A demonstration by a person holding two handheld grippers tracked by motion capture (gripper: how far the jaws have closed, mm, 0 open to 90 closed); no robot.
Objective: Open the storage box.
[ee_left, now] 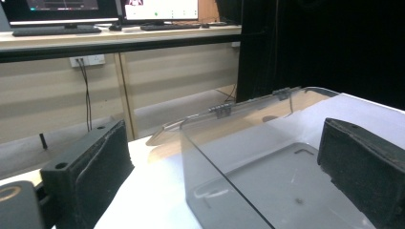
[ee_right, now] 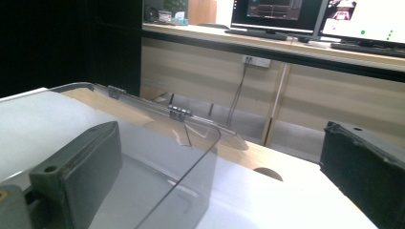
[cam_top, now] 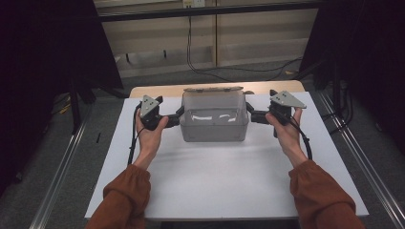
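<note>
A clear plastic box (cam_top: 215, 125) stands at the back middle of the white table (cam_top: 224, 181), its hinged lid (cam_top: 213, 89) folded back behind it. My left gripper (cam_top: 176, 117) is at the box's left end and my right gripper (cam_top: 253, 116) at its right end. In the left gripper view the left gripper (ee_left: 224, 160) is open, wide jaws straddling the box's side wall (ee_left: 224, 181). In the right gripper view the right gripper (ee_right: 219, 160) is open too. One of its jaws is seen through the clear wall (ee_right: 157, 191), the other is outside.
A wooden strip (cam_top: 157, 90) shows beyond the white top at the table's far edge. Behind it are a wall with cables (cam_top: 191, 52) and a desk with monitors (ee_right: 363, 19). Metal rails (cam_top: 62, 171) run along the floor on both sides.
</note>
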